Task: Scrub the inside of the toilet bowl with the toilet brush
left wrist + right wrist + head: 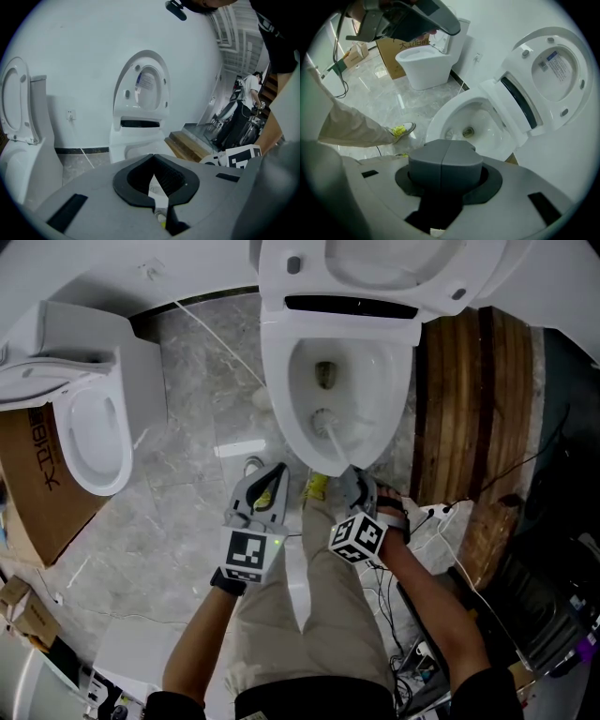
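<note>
While my right gripper (353, 481) clamps one toilet brush (325, 420) at 6 o'clock in the bowl (364, 381), my left gripper (265, 486) is closed, empty; second toilet (89, 442), 9 o'clock.

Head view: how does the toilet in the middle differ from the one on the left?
The middle toilet has the toilet brush in its bowl; the left toilet has an empty bowl. The middle toilet stands beside a wooden platform; the left toilet stands beside a cardboard box. Both are white, with lids raised.
</note>
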Demonstrator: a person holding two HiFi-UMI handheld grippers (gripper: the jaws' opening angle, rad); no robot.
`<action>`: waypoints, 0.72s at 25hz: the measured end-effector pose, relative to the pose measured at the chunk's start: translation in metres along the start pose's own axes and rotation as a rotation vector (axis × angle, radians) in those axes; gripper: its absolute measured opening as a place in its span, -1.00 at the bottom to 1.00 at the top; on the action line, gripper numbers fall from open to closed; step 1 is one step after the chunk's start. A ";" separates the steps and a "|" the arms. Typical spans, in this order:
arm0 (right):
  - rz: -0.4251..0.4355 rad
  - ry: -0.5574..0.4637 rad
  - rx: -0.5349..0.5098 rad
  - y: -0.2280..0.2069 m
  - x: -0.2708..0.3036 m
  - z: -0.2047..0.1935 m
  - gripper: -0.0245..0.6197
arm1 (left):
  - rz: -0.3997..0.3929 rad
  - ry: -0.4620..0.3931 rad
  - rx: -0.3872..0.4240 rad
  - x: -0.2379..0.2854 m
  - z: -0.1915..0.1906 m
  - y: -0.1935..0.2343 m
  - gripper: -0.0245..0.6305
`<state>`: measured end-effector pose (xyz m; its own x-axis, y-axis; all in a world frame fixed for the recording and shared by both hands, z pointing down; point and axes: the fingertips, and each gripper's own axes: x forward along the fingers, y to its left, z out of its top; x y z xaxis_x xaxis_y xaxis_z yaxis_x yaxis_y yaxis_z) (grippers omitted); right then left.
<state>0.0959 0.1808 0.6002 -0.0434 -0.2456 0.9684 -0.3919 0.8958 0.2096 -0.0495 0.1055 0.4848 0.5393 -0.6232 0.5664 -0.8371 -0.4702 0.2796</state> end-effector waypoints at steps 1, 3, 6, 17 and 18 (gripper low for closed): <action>0.003 -0.004 0.012 -0.001 0.001 0.004 -0.43 | 0.000 -0.001 -0.002 0.000 0.000 0.001 -0.87; 0.007 -0.012 0.039 -0.006 0.004 0.013 -0.44 | 0.000 -0.003 -0.002 0.001 0.001 0.003 -0.87; 0.003 -0.024 0.068 -0.012 0.008 0.023 -0.44 | 0.001 -0.009 -0.001 0.003 0.001 0.007 -0.87; -0.013 -0.057 0.138 -0.035 0.027 0.052 -0.44 | 0.011 -0.006 -0.005 0.001 -0.001 0.024 -0.87; -0.015 -0.059 0.141 -0.037 0.028 0.054 -0.44 | 0.013 -0.006 -0.003 0.000 -0.001 0.026 -0.87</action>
<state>0.0593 0.1206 0.6120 -0.0888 -0.2838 0.9548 -0.5176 0.8321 0.1992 -0.0716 0.0939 0.4932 0.5287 -0.6331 0.5654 -0.8444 -0.4603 0.2741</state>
